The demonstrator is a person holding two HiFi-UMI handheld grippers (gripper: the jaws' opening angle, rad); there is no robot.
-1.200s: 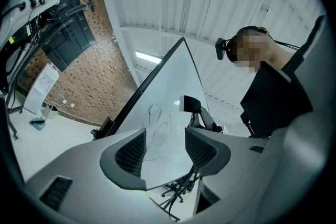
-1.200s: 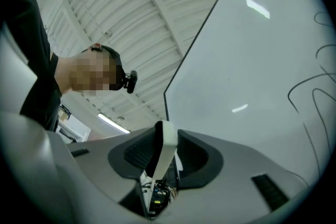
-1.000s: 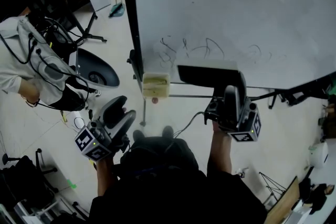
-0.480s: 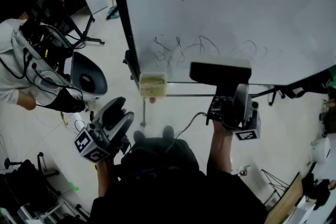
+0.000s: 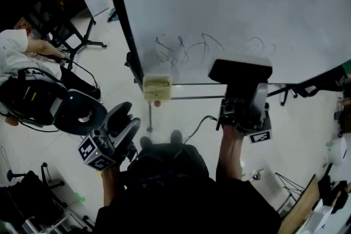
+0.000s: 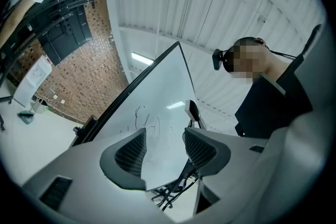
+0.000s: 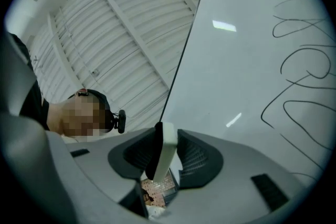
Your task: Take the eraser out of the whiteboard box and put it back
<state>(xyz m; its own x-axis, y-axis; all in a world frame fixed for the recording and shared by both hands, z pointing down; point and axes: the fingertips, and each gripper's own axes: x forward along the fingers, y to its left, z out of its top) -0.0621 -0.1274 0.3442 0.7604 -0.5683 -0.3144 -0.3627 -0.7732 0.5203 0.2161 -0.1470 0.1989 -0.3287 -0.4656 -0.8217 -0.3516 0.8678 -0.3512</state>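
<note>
One eraser (image 5: 240, 69) is sitting crosswise in my right tongs (image 5: 245, 85), out of the box (image 5: 157, 86) and hovering just in front of the whiteboard (image 5: 230, 3). I am judging it light, stiff along its back and soft on its felt face, so I am pinching it mid-length, jaws pressing its two flat faces and standing partly apart. My left tongs (image 5: 125, 119) are hanging low, jaws spread and holding nothing.

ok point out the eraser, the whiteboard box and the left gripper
eraser (image 5: 240, 70), head view, middle of its dark side
whiteboard box (image 5: 157, 91), head view, front wall
left gripper (image 5: 126, 117), head view, midway between fingertips
</note>
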